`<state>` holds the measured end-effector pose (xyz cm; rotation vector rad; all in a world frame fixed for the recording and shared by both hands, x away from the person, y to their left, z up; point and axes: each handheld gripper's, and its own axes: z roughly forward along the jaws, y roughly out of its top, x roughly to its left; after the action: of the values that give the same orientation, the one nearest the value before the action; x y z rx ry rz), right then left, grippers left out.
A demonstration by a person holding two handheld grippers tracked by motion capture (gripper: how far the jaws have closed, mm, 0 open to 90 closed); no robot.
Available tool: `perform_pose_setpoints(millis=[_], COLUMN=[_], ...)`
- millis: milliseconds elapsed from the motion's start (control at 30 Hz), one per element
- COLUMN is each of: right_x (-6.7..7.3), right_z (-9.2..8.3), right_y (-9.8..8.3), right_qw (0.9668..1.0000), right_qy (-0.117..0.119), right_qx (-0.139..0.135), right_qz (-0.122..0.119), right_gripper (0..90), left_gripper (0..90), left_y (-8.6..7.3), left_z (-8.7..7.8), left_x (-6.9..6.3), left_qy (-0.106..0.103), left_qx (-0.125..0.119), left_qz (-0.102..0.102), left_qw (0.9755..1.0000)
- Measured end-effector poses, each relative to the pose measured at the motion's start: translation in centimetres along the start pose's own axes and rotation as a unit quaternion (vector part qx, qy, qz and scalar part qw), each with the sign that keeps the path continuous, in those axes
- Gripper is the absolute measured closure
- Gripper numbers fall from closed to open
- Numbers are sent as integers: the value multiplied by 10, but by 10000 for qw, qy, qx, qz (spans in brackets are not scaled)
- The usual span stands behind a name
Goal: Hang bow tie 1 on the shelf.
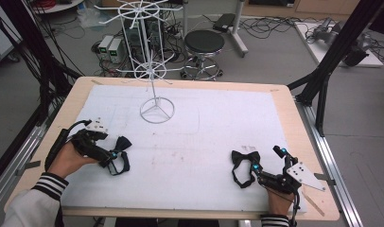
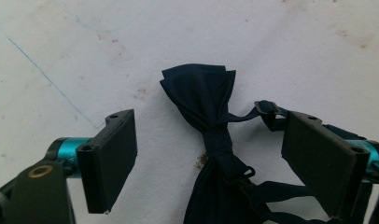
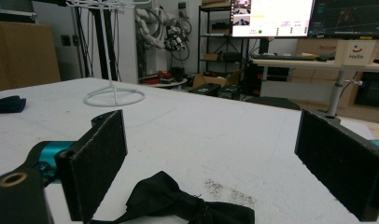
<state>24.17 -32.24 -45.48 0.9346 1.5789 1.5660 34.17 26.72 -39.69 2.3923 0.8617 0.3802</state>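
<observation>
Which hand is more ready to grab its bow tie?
Probably the left. The left gripper already has its open jaws on either side of the navy bow tie. The right gripper is open too, but the black bow tie lies low, beneath it.

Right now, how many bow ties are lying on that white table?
2. A dark navy bow tie lies at the left, between the open fingers of the left gripper. A black bow tie lies at the right, just before the right gripper.
</observation>
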Motion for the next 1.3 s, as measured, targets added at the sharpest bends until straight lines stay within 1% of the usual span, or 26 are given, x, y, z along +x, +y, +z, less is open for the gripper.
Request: perform_pose_setpoints(millis=[33, 67, 100, 133, 233, 300, 367, 433, 467, 600, 767, 800, 900, 933, 1100, 1133, 1200, 1233, 1267, 1300], right_x=[0, 0, 0, 0, 0, 0, 0, 0, 0, 1, 0, 1, 0, 1, 1, 1, 1, 1, 1, 1], right_z=[0, -1, -1, -1, -1, -1, -1, -1, -1, -1, -1, -1, -1, -1, -1, -1, -1, -1, -1, -1], right_y=[0, 0, 0, 0, 0, 0, 0, 0, 0, 0, 0, 0, 0, 0, 0, 0, 0, 0, 0, 0], right_qw=[10000, 10000, 10000, 10000, 10000, 10000, 10000, 10000, 10000, 10000, 10000, 10000, 10000, 10000, 10000, 10000, 10000, 10000, 10000, 10000], right_qy=[2, 2, 7, 8, 7, 4, 7, 5, 5, 10, 6, 10, 9, 10, 9, 9, 12, 12, 6, 6], right_qx=[3, 13, 9, 6, 4, 7, 12, 10, 9, 10, 0, 6, 2, 7, 7, 6, 3, 3, 4, 4], right_qz=[11, 27, 26, 26, 34, 34, 31, 33, 32, 41, 31, 37, 32, 40, 38, 38, 30, 30, 34, 34], right_gripper=[85, 84, 85, 85, 85, 85, 85, 84, 85, 85, 85, 85, 85, 85, 85, 85, 85, 85, 85, 85], left_gripper=[194, 198, 201, 202, 202, 209, 225, 273, 292, 341, 402, 411, 462, 477, 544, 569, 608, 608, 668, 689], left_y=[0, 0, 0, 0, 0, 1, 1, 3, 4, 6, 5, 5, 5, 5, 5, 5, 5, 5, 5, 5], left_z=[2, 2, 5, 7, 9, 12, 13, 14, 14, 16, 21, 21, 22, 23, 24, 25, 25, 25, 26, 26], left_x=[0, 0, 1, 1, 1, 1, 2, 1, 1, 1, 1, 1, 1, 1, 2, 2, 2, 2, 0, 0], left_qy=[-1, -1, 9, 3, -12, -22, -42, -81, -102, -139, -163, -167, -174, -225, -286, -323, -326, -343, -357, -357], left_qx=[54, 54, 156, 199, 254, 381, 429, 535, 539, 618, 824, 859, 869, 897, 925, 925, 944, 962, 955, 955], left_qz=[0, 0, -34, -14, -41, -32, -23, 27, 37, 43, 32, 56, 1, -13, -54, -91, -64, -68, -60, -60], left_qw=[10000, 10000, 9999, 9998, 9997, 9993, 9991, 9985, 9985, 9980, 9965, 9961, 9961, 9957, 9953, 9951, 9950, 9947, 9948, 9948])
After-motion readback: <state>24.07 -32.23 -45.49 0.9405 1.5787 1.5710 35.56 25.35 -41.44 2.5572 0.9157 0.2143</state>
